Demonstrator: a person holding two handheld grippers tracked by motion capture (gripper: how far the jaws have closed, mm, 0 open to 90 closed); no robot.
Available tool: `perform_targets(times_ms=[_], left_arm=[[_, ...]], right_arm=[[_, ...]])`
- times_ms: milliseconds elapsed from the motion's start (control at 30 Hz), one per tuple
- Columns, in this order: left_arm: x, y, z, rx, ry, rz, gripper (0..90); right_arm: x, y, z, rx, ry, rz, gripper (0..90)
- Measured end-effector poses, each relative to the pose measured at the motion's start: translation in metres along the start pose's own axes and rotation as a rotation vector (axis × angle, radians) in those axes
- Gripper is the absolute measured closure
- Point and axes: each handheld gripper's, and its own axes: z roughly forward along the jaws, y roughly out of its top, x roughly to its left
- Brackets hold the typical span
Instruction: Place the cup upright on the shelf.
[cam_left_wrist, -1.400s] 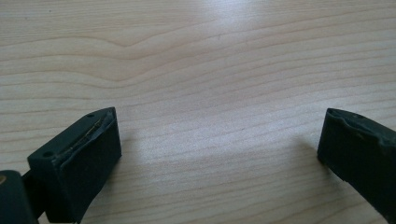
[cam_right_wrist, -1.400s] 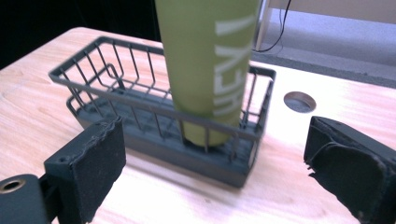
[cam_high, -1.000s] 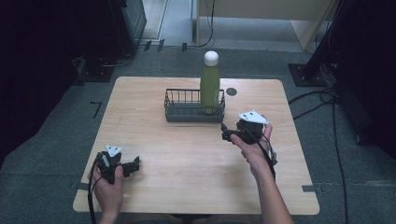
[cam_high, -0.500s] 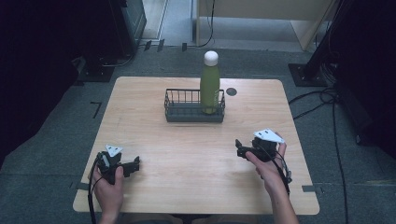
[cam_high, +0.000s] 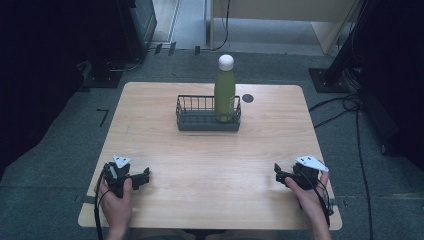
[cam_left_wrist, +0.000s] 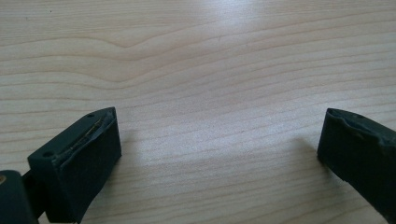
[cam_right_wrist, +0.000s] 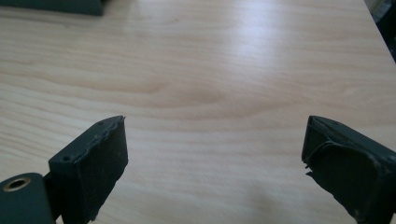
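Note:
A green bottle (cam_high: 225, 93) with a white cap stands upright in the right end of a dark wire basket (cam_high: 196, 119) at the table's far middle. My left gripper (cam_high: 145, 176) rests near the front left corner, open, with only bare wood between its black jaws (cam_left_wrist: 219, 149). Near the front right corner my right gripper (cam_high: 277, 174) is also open and holds nothing (cam_right_wrist: 215, 158). Both grippers are far from the basket.
The wooden table (cam_high: 210, 165) has a small dark round hole (cam_high: 247, 98) just right of the basket. A dark corner of the basket (cam_right_wrist: 56, 5) shows at the top left of the right gripper view. Cables (cam_high: 345, 110) lie on the floor to the right.
My right gripper has drawn back from beside the basket to the front right of the table. The left gripper, bottle and basket have stayed put.

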Motion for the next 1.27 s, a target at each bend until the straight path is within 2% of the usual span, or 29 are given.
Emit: perform_targets(times_ms=[233,367,533,567,667,933,1267], left_arm=[[0.0,0.0,0.0,0.001,0.0,0.001,0.0],[0.0,0.0,0.0,0.002,0.0,0.002,0.0],[0.0,0.0,0.0,0.002,0.0,0.001,0.0],[0.0,0.0,0.0,0.001,0.0,0.0,0.0],[0.0,0.0,0.0,0.001,0.0,0.0,0.0],[0.0,0.0,0.0,0.0,0.0,-0.001,0.0],[0.0,0.0,0.0,0.001,0.0,0.001,0.0]], right_arm=[[-0.023,-0.017,-0.008,0.029,-0.05,0.029,7.0],[-0.037,-0.029,-0.016,0.052,-0.1,0.022,7.0],[-0.044,-0.041,-0.015,0.089,-0.115,0.027,6.5],[-0.046,-0.042,-0.015,0.098,-0.092,0.049,6.6],[-0.048,-0.042,-0.015,0.104,-0.09,0.057,5.8],[-0.046,-0.041,-0.012,0.122,-0.064,0.034,0.5],[-0.046,-0.04,-0.012,0.125,-0.057,0.028,0.1]])
